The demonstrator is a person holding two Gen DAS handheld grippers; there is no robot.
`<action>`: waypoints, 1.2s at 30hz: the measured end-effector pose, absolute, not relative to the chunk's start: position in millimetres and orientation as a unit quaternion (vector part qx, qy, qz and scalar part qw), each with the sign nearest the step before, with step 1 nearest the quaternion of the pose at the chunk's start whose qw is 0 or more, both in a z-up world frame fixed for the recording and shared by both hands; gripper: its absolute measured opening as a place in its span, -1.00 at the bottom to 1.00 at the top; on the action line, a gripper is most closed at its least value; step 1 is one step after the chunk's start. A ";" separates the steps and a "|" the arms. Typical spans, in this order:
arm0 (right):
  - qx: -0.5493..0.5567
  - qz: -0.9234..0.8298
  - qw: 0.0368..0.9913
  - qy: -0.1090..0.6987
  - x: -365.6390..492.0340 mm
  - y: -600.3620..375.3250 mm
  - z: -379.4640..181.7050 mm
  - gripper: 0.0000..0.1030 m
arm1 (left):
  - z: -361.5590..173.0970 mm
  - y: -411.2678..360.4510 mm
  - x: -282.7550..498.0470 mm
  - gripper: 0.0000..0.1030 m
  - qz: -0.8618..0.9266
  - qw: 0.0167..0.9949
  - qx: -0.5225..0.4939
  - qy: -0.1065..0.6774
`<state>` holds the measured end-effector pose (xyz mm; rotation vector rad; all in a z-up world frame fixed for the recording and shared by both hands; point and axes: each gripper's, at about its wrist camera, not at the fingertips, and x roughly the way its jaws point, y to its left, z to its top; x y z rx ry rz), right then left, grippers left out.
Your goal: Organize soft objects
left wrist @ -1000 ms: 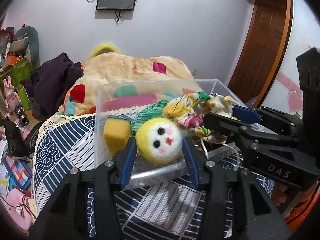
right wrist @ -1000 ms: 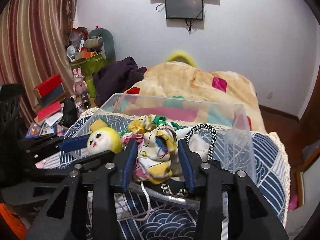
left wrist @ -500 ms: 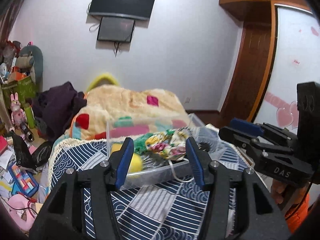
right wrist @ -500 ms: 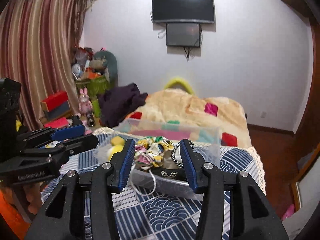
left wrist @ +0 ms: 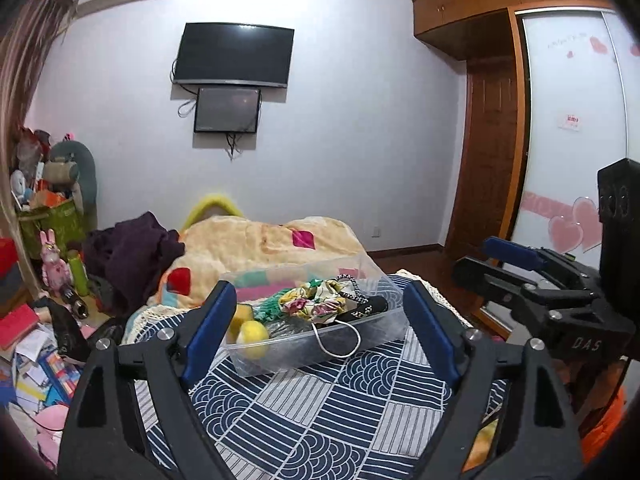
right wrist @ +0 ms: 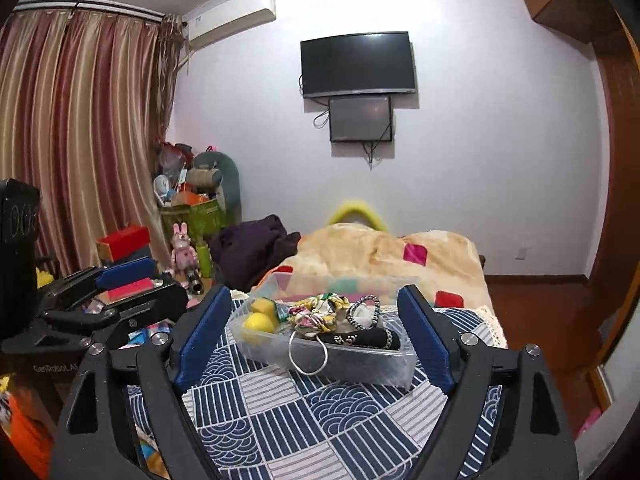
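My left gripper (left wrist: 316, 328) is spread wide w/ nothing between its blue pads; same for my right gripper (right wrist: 310, 336), jaws well apart, empty; both held back from the clear plastic bin (right wrist: 394, 376), which sits on the blue-and-white patterned bedspread (right wrist: 280, 412). In the right wrist view the left gripper shows at the left edge, beside the bed; in the left wrist view the right gripper (left wrist: 516, 268) shows at the right edge, its two fingers close together from that angle.

Soft things are all inside the bin: yellow plush ball (right wrist: 259, 323) at the bin's left end, touching a yellow sponge block (right wrist: 263, 305) just behind it; floral scrunchie-like cloth (right wrist: 316, 314) piled in the middle w/ a bit of green knit (left wrist: 269, 307) next to it; black pouch w/ white dots (right wrist: 366, 338) lying along the front wall; black-and-white braided loop (right wrist: 366, 306) standing up behind it; a white cord (right wrist: 308, 356) hangs over the front wall, outside the bin.

Behind the bin: tan blanket w/ coloured squares (right wrist: 384, 248); dark purple clothes heap (right wrist: 252, 248) to its left; TV (right wrist: 358, 64) on the wall.
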<state>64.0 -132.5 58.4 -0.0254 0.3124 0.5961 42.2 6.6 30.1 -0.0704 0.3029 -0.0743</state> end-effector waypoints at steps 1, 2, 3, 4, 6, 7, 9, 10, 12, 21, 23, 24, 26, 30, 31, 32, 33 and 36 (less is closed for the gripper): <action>-0.013 0.292 0.944 0.152 64.0 -132.4 57.6 0.63 | 29.7 6.2 40.9 0.79 -0.037 0.987 -0.034 0.151; -0.013 0.291 0.945 0.151 64.1 -133.1 56.4 0.65 | 29.0 6.1 39.9 0.83 -0.036 0.988 -0.035 0.149; -0.013 0.289 0.945 0.151 62.4 -134.4 55.1 0.66 | 28.6 6.1 38.9 0.89 -0.035 0.988 -0.036 0.146; -0.013 0.287 0.946 0.151 62.0 -135.1 54.2 0.69 | 27.8 6.5 38.0 0.89 -0.034 0.988 -0.037 0.144; -0.013 0.285 0.947 0.151 62.4 -137.1 51.3 0.71 | 26.7 7.3 37.5 0.90 -0.033 0.989 -0.037 0.141; -0.013 0.284 0.947 0.152 62.9 -137.7 49.8 0.72 | 26.4 7.0 35.7 0.92 -0.033 0.989 -0.038 0.141; -0.013 0.282 0.947 0.153 64.7 -137.6 48.4 0.72 | 25.2 8.3 35.4 0.97 -0.033 0.989 -0.040 0.140; -0.012 0.282 0.947 0.153 65.2 -138.1 47.5 0.73 | 24.1 7.8 35.3 0.97 -0.031 0.989 -0.041 0.138; -0.011 0.280 0.948 0.154 64.8 -138.1 45.3 0.75 | 23.3 7.7 35.0 0.97 -0.030 0.989 -0.041 0.138; -0.006 0.277 0.949 0.151 62.8 -141.0 41.2 0.89 | 19.4 6.6 35.8 0.98 -0.031 0.988 -0.041 0.143; -0.006 0.277 0.949 0.152 62.7 -141.1 41.1 0.90 | 19.3 5.8 35.5 0.98 -0.030 0.988 -0.040 0.144; -0.005 0.277 0.949 0.152 62.2 -141.4 40.6 0.90 | 19.4 5.5 35.5 0.98 -0.030 0.988 -0.040 0.143; -0.006 0.277 0.949 0.152 61.2 -141.6 41.0 0.90 | 20.0 5.7 35.3 0.98 -0.030 0.989 -0.040 0.142; -0.007 0.278 0.949 0.150 59.8 -142.7 42.0 0.90 | 19.9 5.4 34.9 0.99 -0.030 0.989 -0.040 0.142; -0.007 0.278 0.949 0.150 59.3 -142.9 42.3 0.90 | 20.0 5.4 34.3 0.99 -0.030 0.989 -0.040 0.141; -0.006 0.278 0.949 0.149 58.7 -143.7 43.3 0.90 | 20.0 5.3 34.6 0.99 -0.030 0.989 -0.040 0.141; -0.006 0.278 0.949 0.150 59.4 -143.5 43.0 0.90 | 20.1 5.2 34.5 0.99 -0.030 0.989 -0.039 0.141; -0.005 0.278 0.949 0.149 59.7 -143.7 43.1 0.90 | 20.6 5.0 33.6 0.99 -0.031 0.989 -0.039 0.140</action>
